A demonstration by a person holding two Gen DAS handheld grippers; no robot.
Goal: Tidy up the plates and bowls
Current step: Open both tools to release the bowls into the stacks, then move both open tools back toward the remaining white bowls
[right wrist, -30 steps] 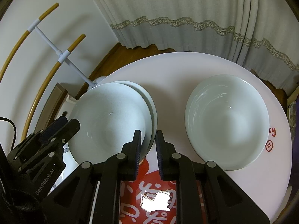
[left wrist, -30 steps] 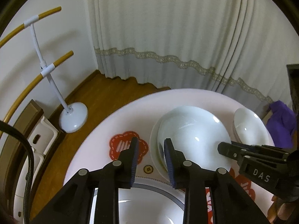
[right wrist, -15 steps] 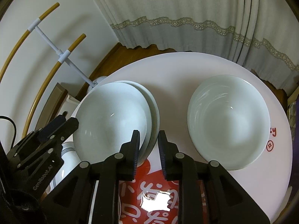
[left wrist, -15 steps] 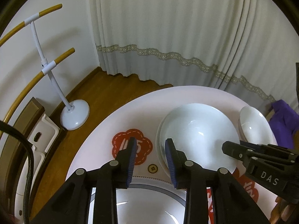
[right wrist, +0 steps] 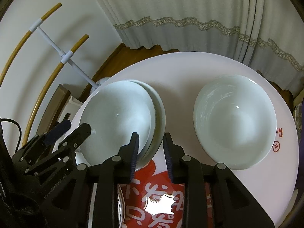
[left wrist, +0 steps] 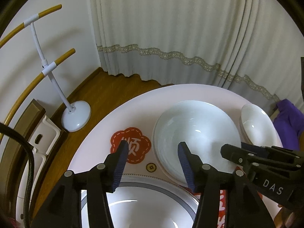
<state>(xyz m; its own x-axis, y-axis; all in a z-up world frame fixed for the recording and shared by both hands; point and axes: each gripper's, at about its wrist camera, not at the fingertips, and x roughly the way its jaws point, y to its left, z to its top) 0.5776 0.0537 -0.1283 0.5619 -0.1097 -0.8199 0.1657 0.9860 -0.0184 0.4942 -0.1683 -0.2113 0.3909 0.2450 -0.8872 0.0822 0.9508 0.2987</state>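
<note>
On the round table two piles of white ware stand side by side; the stacked bowl sits nested on wider dishes toward the table's left edge, and a second bowl sits alone toward the right edge, well apart from it. The left gripper has just been opening; its jaws stand spread at the stack's near-left rim, and nothing is pinched between them. The right gripper has also just been opening; its jaws are parted narrowly astride the stack's near-right rim, and the pads do not appear to press it. Both tools flank one pile, likely because the bowl has just been set down there; nesting like with like saves table room.
</note>
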